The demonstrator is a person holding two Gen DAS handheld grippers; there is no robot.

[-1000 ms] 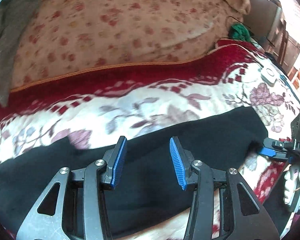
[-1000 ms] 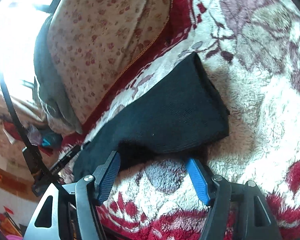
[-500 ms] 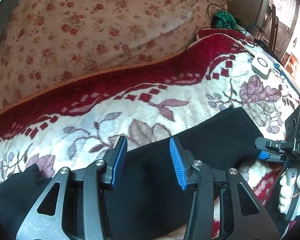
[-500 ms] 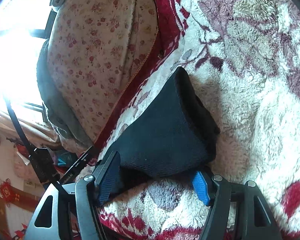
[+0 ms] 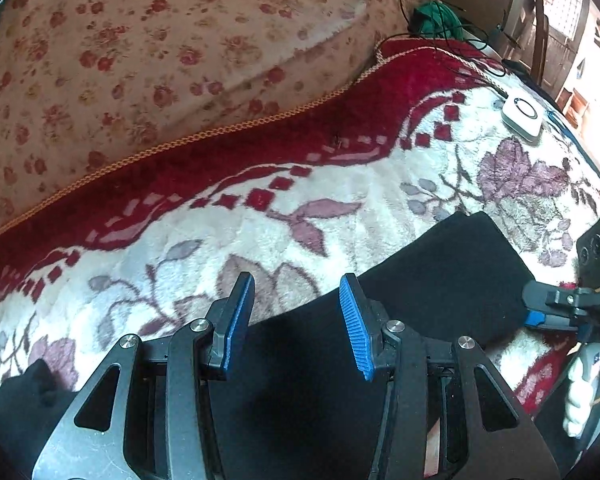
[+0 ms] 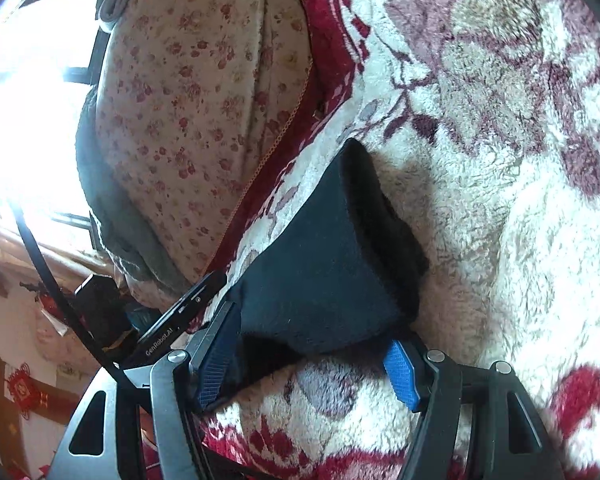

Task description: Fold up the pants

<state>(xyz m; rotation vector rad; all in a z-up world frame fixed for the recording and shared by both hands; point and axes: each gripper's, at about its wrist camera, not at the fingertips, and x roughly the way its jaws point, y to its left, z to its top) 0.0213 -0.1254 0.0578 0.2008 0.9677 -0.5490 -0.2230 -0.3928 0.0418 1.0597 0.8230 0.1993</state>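
Note:
Black pants (image 5: 440,280) lie in a long band on a red and cream floral blanket (image 5: 340,184). My left gripper (image 5: 296,320) is open over the band's middle, its blue pads either side of the far edge. In the right wrist view my right gripper (image 6: 312,356) is open around the end of the pants (image 6: 324,280), which is lifted and bunched between the pads; the end looks thick and doubled. The right gripper also shows in the left wrist view (image 5: 540,308) at the band's right end.
A flowered pink quilt (image 5: 160,48) rises behind the blanket. A white round device (image 5: 522,114) and a green bundle with black cables (image 5: 436,20) lie at the far right. A grey blanket (image 6: 112,208) and a bright window are at the left in the right wrist view.
My left gripper has moved right along the pants and closer to the far edge. The right gripper has pushed further onto the pants end, which has lifted and bunched.

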